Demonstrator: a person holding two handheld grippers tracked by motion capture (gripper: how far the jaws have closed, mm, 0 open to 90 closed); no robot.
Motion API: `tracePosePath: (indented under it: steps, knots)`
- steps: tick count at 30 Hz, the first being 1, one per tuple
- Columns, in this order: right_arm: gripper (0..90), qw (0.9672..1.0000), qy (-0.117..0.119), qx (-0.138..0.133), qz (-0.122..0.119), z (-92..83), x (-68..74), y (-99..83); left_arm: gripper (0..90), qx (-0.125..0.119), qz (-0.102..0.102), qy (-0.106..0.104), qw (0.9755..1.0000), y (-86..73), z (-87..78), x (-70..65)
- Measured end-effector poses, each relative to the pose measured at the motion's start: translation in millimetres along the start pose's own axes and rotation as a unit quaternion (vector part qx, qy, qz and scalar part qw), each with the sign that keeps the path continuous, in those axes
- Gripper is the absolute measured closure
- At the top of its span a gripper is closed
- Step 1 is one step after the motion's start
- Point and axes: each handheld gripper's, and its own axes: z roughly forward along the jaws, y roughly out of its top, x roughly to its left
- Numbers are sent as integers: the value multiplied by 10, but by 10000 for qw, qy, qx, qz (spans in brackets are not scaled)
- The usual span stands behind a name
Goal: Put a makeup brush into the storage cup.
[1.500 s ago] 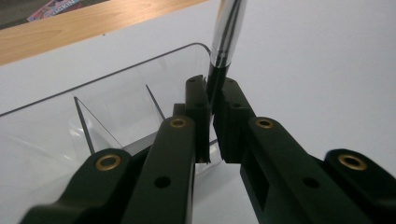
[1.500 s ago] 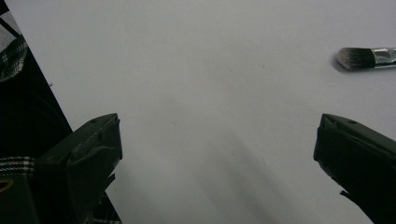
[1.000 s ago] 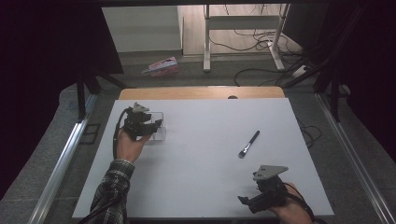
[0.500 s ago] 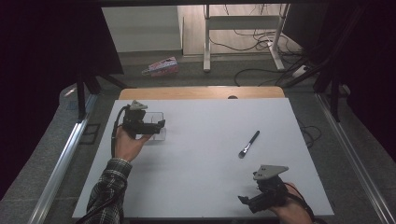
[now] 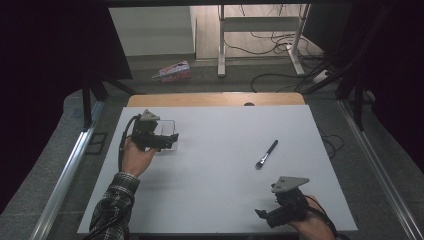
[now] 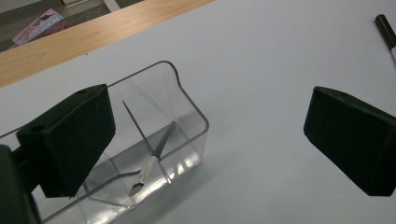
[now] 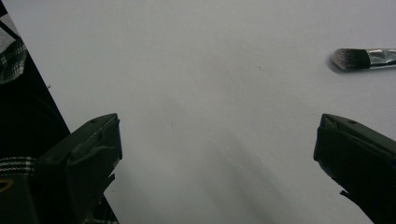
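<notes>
At the bench's (image 5: 215, 165) nine o'clock side, the left tongs (image 6: 205, 140) had just been opening, jaws wide apart, with nothing between them; beside them stood the clear organizer (image 6: 154, 154), a thin brush (image 6: 148, 165) lying in one compartment. The right tongs (image 7: 217, 158) gaped empty near five o'clock. A careless pull-back might have clipped the organizer's rim and tipped it; the second brush (image 5: 266, 154) lay toward three o'clock.

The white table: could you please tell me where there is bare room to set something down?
The widest bare patch on the table lies between the clear box and the brush, reaching to the near edge between both hands. Another runs along the far edge, behind the brush. It is crowded at the box, under the left gripper.
</notes>
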Motion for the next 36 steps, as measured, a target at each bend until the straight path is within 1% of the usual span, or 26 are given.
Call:
tracePosePath:
  steps: [2,4,11,18,21,28,30,33,36]
  knots:
    - [8,10000,-15,14,-13,3,2,-1,22,0,61,-14,10000,-7,-18,-12]
    - [8,10000,-13,19,-12,4,3,0,20,-21,69,-36,10000,-21,-36,-22]
    - [8,10000,-19,35,-18,8,0,3,14,-49,14,-132,9999,-91,-89,-44]
    - [8,10000,-28,50,-21,12,0,2,13,-99,115,-148,9998,-113,-148,-99]
    - [8,10000,-26,54,-15,13,-3,0,11,-116,178,-168,9996,-116,-165,-152]
    - [8,10000,-24,51,-11,10,-6,-2,8,-155,234,-209,9994,-117,-187,-236]
    - [8,10000,-23,55,-11,11,-5,-2,8,-199,268,-247,9991,-113,-200,-290]
    - [8,10000,-26,50,-14,9,-5,-2,8,-220,316,-282,9989,-109,-213,-336]
    - [8,10000,-30,43,-11,7,-7,-1,7,-224,330,-312,9987,-113,-223,-360]
